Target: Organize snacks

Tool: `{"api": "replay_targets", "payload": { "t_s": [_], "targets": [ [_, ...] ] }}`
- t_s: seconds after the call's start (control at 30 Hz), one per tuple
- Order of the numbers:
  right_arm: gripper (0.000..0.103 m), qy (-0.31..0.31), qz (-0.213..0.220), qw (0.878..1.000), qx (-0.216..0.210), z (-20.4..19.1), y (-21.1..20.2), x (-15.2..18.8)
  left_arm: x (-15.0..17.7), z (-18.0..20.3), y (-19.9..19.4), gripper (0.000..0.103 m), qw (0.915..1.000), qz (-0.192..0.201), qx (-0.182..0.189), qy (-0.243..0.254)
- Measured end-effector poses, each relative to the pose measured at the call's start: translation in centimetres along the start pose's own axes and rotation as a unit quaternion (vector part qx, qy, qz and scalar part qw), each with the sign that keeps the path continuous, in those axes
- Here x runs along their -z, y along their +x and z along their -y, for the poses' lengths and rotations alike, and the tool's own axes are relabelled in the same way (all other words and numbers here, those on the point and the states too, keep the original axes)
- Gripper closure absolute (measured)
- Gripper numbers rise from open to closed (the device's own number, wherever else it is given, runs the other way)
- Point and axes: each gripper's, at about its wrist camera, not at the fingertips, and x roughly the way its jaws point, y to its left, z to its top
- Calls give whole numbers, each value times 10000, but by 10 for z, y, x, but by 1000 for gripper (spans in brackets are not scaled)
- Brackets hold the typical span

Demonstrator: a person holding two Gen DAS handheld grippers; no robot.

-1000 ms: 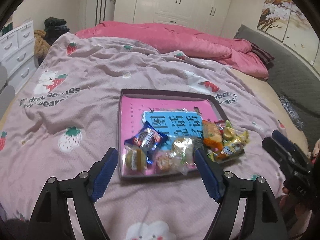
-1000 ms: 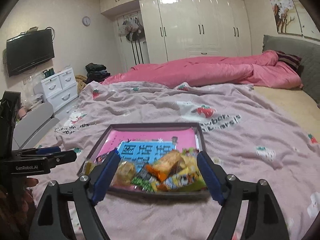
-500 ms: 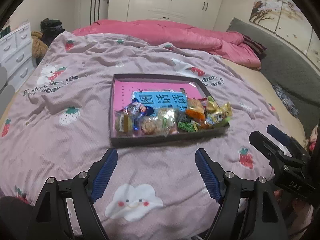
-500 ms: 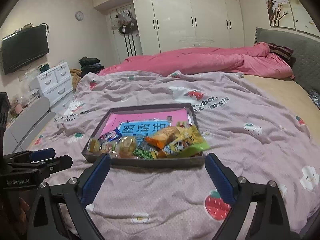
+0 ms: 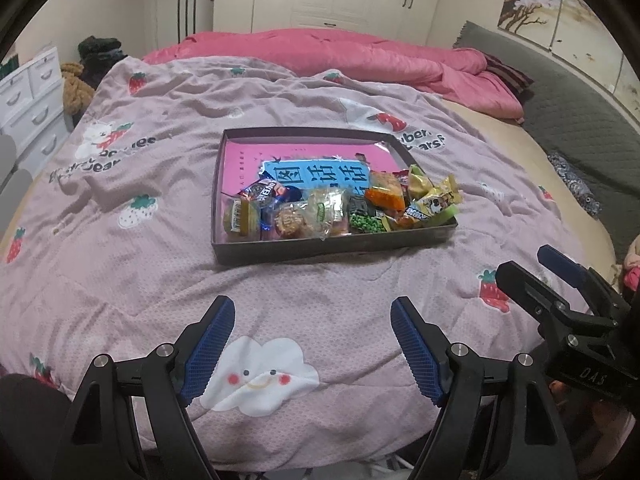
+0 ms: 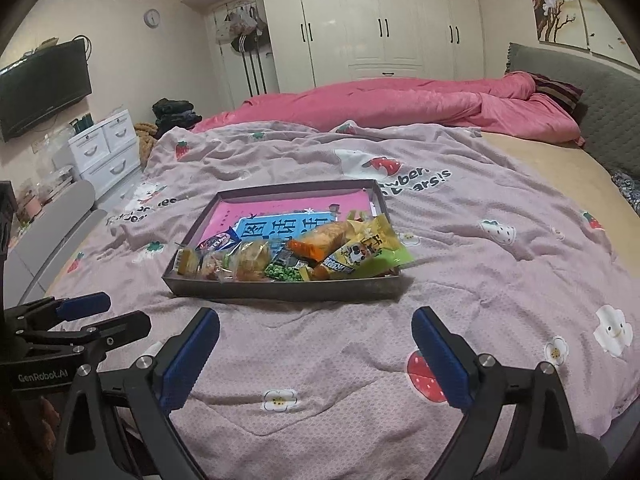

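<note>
Both tools empty, jaws apart: left gripper (image 5: pixel 312 344) and right gripper (image 6: pixel 316 356) hang over the blanket (image 5: pixel 120 272), short of the box. Snack packets (image 5: pixel 340 208) crowd the near edge of the shallow dark box (image 5: pixel 320 250), at 12 o'clock. Risk: the green-yellow packet (image 6: pixel 376 252) overhangs the 3 o'clock corner; a nudge on soft bedding likely tips it out.

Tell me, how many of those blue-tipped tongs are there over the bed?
2. The left tongs hover near the cloud print; the right tongs are beside them, both short of the snack tray. None seem hidden.
</note>
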Motion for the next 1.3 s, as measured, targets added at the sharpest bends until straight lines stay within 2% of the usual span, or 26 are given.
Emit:
{"api": "replay_targets", "payload": {
  "t_s": [1.3],
  "targets": [
    [5,-13,-96,9999,66,3,8,2,-2,-2,0,22,9998,-1,-218,39]
  ]
}}
